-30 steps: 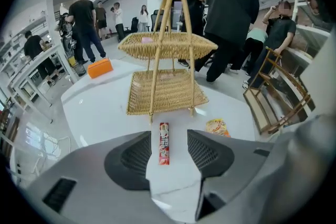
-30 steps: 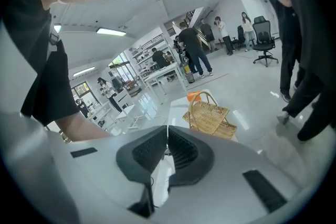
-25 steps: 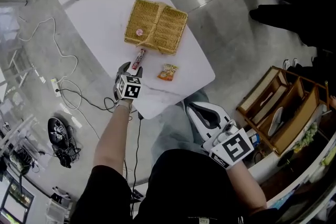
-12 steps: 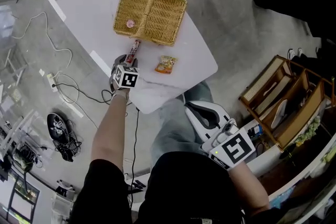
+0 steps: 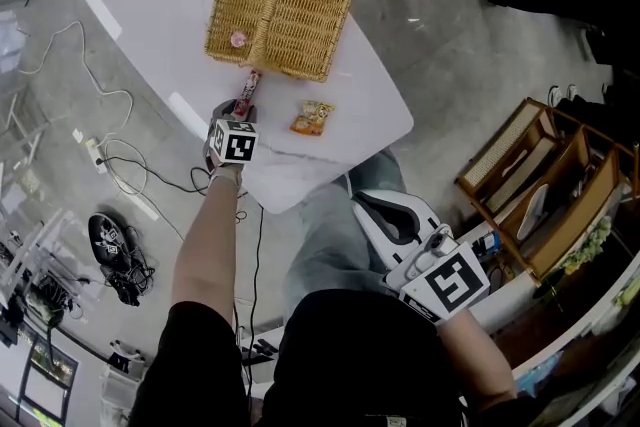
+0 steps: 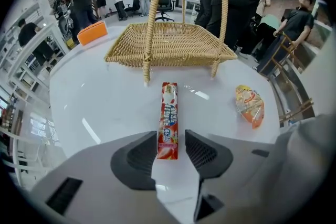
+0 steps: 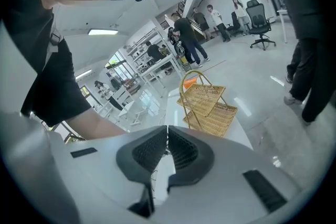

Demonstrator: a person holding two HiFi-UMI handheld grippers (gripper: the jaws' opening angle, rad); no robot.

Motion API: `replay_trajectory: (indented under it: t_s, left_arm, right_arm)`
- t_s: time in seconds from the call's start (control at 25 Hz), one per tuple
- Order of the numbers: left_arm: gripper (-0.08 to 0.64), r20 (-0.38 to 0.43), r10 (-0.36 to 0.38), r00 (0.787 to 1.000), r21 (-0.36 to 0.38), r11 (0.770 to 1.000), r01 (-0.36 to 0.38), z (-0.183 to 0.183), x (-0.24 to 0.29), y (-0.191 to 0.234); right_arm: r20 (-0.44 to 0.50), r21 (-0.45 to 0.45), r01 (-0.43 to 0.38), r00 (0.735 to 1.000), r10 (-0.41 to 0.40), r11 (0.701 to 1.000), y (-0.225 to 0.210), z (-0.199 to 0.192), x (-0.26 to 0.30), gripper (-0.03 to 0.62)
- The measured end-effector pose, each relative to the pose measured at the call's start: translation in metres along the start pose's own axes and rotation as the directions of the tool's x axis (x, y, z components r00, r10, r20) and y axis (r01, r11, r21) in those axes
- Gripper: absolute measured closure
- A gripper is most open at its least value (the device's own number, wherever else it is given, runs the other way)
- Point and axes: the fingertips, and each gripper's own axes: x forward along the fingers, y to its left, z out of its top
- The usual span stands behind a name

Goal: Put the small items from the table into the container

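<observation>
Head view: the left claw [image 5: 240, 111] points steeply down at the counter [image 5: 350, 85], over the near end of a red candy stick [image 5: 248, 87] that lies just in front of the wicker basket [image 5: 278, 7]. An orange packet [image 5: 313, 117] lies near the stick, apart from it. One small round item [image 5: 239, 39] already sits in the basket. The right claw [image 5: 368, 211] hangs off the counter, by the person's body.

Left gripper view: the stick's near end lies flat between the jaws, which are closing. The left pad is almost on the wrapper, and a gap shows on the right, so it is not yet gripped. The basket stands just beyond the stick's far end, the packet off to the right.

Right gripper view: the jaws are pressed together with nothing between them, and the basket is far ahead.

The step in hand looks like the grasp on the stick. Next, the pads need to pinch the thin wrapper squarely, then lift it over the rim into the basket; the packet waits
</observation>
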Motion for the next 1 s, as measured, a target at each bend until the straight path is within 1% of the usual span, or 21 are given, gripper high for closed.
replay_trajectory:
  t_s: [0.24,0.52,0.8,1.0]
  left_arm:
    - [0.435,0.009,0.007,1.000,-0.019,1.000,-0.007,0.000,0.000,-0.001]
    - [0.448,-0.015,0.013,1.000,-0.038,0.999,-0.014,0.003,-0.009,-0.005]
    - [0.448,0.033,0.027,0.999,-0.031,0.999,-0.026,0.020,-0.047,-0.010]
    - [0.448,0.060,0.044,0.997,-0.025,0.999,-0.042,0.022,-0.092,-0.012]
  right_arm:
    - [-0.005,-0.007,-0.007,1.000,0.007,1.000,0.002,-0.004,-0.001,0.581]
    - [0.010,-0.015,-0.004,1.000,0.004,1.000,0.005,0.002,-0.010,0.581]
    - [0.039,-0.050,-0.025,0.999,0.027,0.998,0.021,0.023,-0.021,0.581]
    - [0.070,-0.079,-0.045,0.996,0.051,0.996,0.038,0.043,-0.034,0.581]
